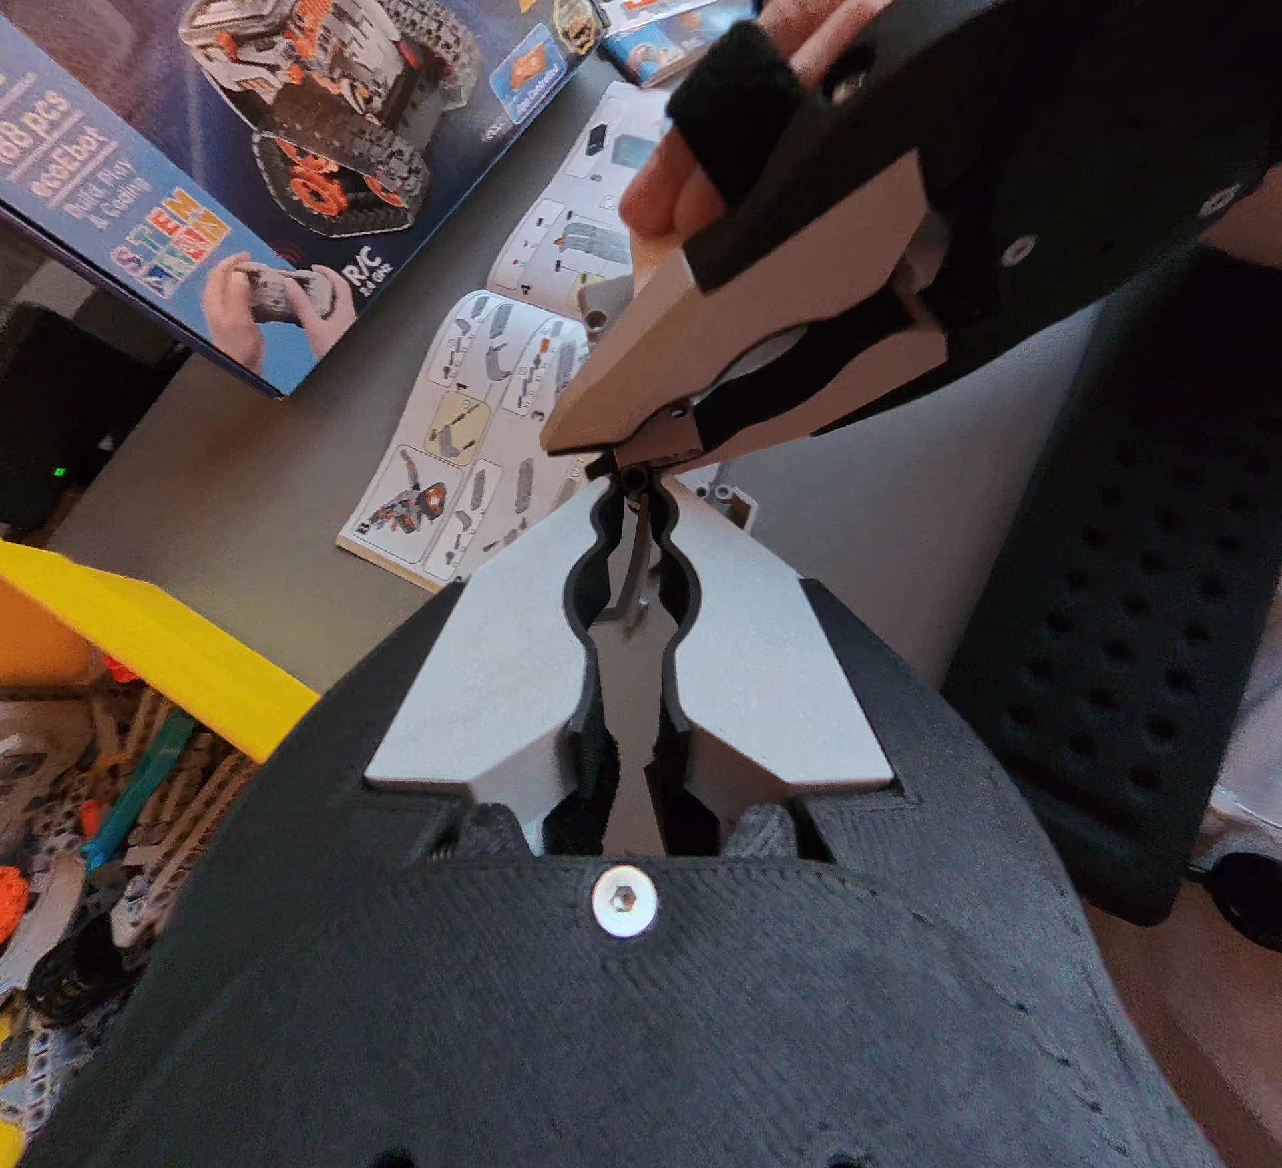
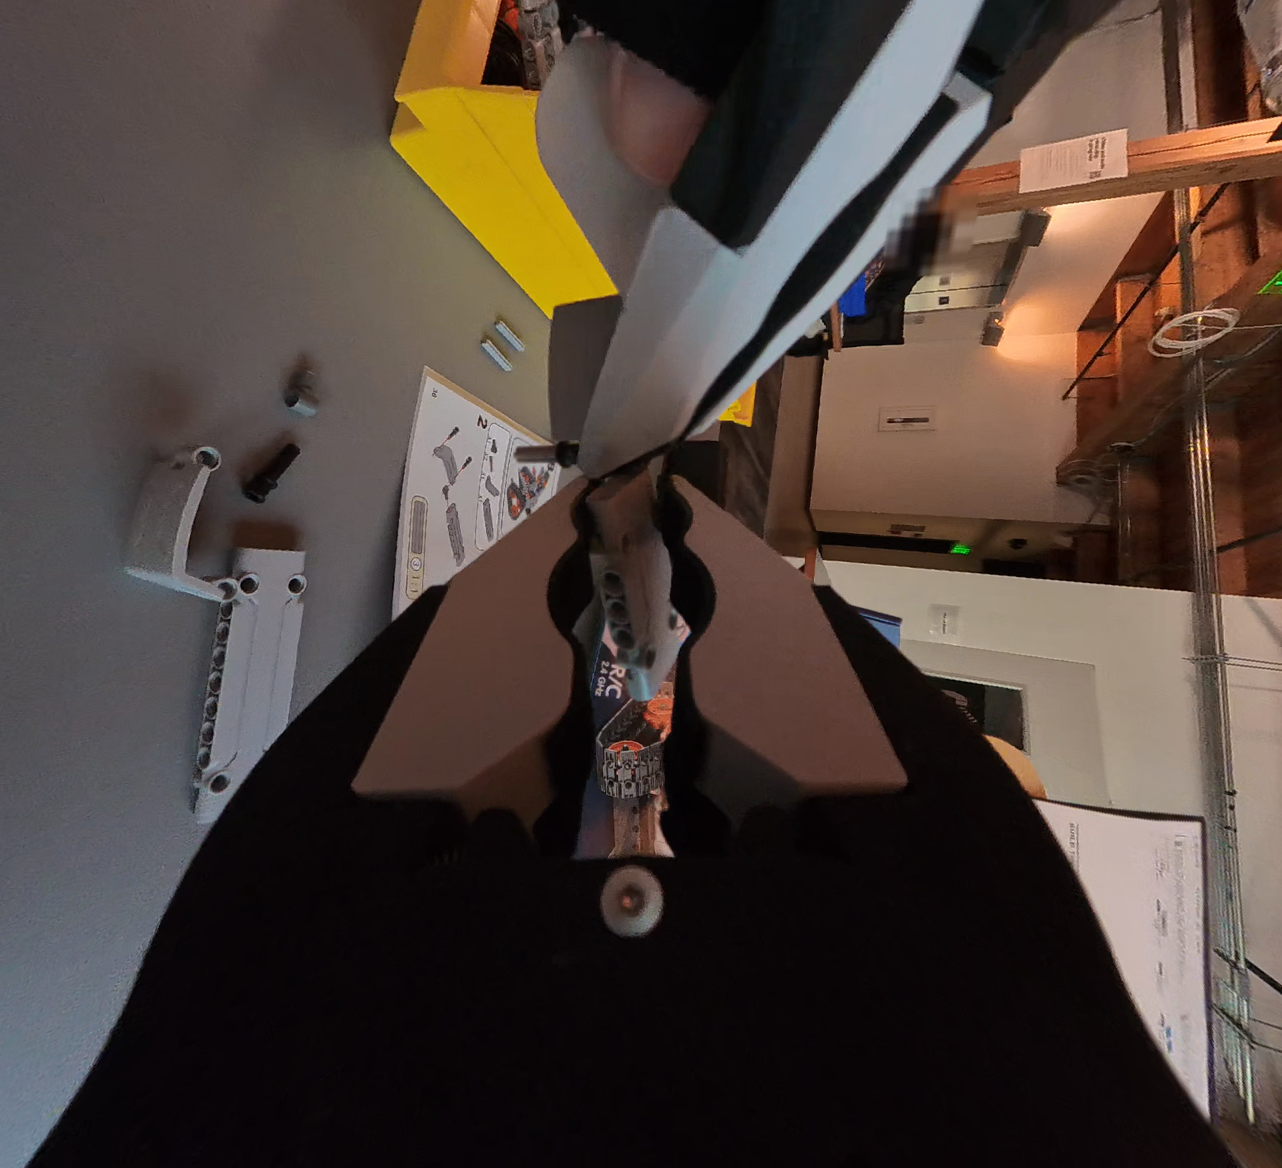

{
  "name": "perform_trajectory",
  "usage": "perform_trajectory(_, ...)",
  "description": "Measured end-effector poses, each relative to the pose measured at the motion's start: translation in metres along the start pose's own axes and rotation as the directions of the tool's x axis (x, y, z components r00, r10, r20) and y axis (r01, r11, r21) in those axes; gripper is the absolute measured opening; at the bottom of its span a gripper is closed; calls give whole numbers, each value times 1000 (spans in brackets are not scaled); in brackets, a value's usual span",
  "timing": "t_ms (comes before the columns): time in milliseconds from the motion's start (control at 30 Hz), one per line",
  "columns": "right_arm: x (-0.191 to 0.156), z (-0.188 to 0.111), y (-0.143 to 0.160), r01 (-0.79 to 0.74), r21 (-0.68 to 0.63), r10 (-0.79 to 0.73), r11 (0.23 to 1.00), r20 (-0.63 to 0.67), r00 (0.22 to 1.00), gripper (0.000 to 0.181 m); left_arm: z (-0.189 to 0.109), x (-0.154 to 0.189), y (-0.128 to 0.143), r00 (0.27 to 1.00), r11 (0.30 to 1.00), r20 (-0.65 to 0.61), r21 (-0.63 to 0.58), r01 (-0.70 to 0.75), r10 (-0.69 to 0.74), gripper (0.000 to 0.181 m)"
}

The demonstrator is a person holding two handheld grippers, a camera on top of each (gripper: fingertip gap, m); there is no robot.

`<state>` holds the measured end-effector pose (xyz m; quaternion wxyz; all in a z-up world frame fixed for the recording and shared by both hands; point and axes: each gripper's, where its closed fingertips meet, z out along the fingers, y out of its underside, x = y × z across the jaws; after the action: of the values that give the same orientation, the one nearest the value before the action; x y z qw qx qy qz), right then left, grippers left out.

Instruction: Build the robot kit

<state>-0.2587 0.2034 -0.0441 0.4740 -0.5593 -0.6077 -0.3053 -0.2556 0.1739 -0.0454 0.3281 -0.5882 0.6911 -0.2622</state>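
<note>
Meeting tip to tip above grey table (image 1: pixel 229 496): left gripper (image 1: pixel 633 484) nearly closed on black pin (image 1: pixel 634 477); right gripper (image 2: pixel 628 489) clamped on grey perforated beam (image 2: pixel 635 607). Instruction booklet (image 1: pixel 485 441) below, yellow parts bin (image 1: pixel 173 642) nearby.

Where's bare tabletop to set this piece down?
Bare grey tabletop lies left of the yellow plastic bin, beyond the white curved panel. Crowded: small black pin, white perforated beam, paper instruction sheet by both tongs' tips.
</note>
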Motion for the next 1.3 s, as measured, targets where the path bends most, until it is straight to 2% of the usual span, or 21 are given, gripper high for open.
perform_trajectory(133, -8, 8, 3, 31, -50, -31, 998, 10, 999, 12, 5, -2, 9, 999, 997, 7, -69, -46, 47, 6)
perform_trajectory(267, -6, 10, 9, -22, -44, 22, 999, 9, 1000, 15, 10, -7, 8, 996, 996, 44, -40, -75, 77, 6)
perform_trajectory(300, 0, 8, 10, -87, -23, 87, 996, -2, 996, 22, 8, -12, 5, 994, 997, 78, -19, -70, 72, 5)
perform_trajectory(367, 20, 2, 17, -288, 14, 289, 957, -19, 957, 56, 1, -29, 4, 980, 997, 186, -10, -70, 71, 6)
perform_trajectory(433, 38, -7, 21, -527, 80, 528, 846, 17, 849, 78, -6, -40, -3, 967, 997, 254, 64, -40, 23, 5)
perform_trajectory(467, 47, -11, 20, -638, 128, 638, 759, 42, 768, 80, -9, -42, -6, 965, 994, 261, 108, -17, -12, 5)
perform_trajectory(533, 61, -14, 16, -784, 215, 786, 583, 98, 611, 80, -14, -48, -10, 956, 986, 287, 164, 16, -64, 5)
perform_trajectory(600, 64, -11, 16, -855, 220, 856, 469, 127, 502, 80, -17, -50, -13, 944, 981, 319, 191, 17, -79, 5)
perform_trajectory(700, 56, -4, 19, -888, 155, 882, 433, 134, 453, 83, -18, -49, -16, 931, 981, 357, 196, 2, -73, 5)
perform_trajectory(767, 52, -2, 21, -875, 124, 871, 469, 101, 481, 71, -17, -46, -19, 929, 982, 364, 190, -6, -65, 5)
perform_trajectory(833, 52, -3, 20, -837, 130, 839, 531, 60, 541, 59, -15, -46, -20, 925, 984, 375, 178, -6, -62, 6)
perform_trajectory(933, 49, -3, 22, -829, 94, 833, 551, 1, 554, 58, -13, -47, -17, 923, 987, 376, 162, 24, -84, 5)
perform_trajectory(1067, 20, -3, 24, -907, 60, 907, 416, 44, 419, 58, -2, -33, -2, 935, 996, 350, 90, 25, -56, 5)
perform_trajectory(1167, -12, -3, 32, -964, 30, 960, 266, 86, 267, 57, 17, -19, 13, 950, 1000, 313, 28, 8, -16, 5)
perform_trajectory(1300, -38, 0, 58, -983, -6, 983, 185, 15, 185, 57, 49, -16, 22, 961, 999, 275, -37, -18, 28, 6)
